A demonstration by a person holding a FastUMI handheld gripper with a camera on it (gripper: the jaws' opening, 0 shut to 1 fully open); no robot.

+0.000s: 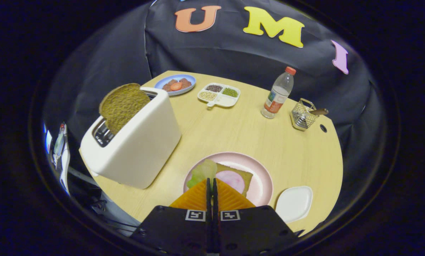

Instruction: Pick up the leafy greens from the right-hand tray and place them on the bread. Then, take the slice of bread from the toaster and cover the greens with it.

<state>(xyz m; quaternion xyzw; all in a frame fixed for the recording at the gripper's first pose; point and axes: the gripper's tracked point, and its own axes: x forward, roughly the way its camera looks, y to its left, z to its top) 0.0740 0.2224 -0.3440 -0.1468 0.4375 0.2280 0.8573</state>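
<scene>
The hand-held gripper (211, 183) has its two fingers pressed close together, with just a thin gap between them. A bit of the leafy greens (202, 172) sits right at the fingertips, and it looks pinched there, but I cannot tell for sure if both fingers press on it. The greens hang over the near-left side of the pink plate (263, 177). On that plate lies a slice of bread (246, 175) with a round pink slice of meat (231, 180) on top, just ahead of the fingers. To the right of the plate is a small white tray (294, 203). To the left stands a white toaster (136, 142), with a brown slice of bread (121, 105) sticking up out of its slot. Far across the counter (234, 131) are a blue plate of food (175, 84), a white dish of seeds (219, 94), a water bottle (277, 94) and a small wire basket (302, 115).
</scene>
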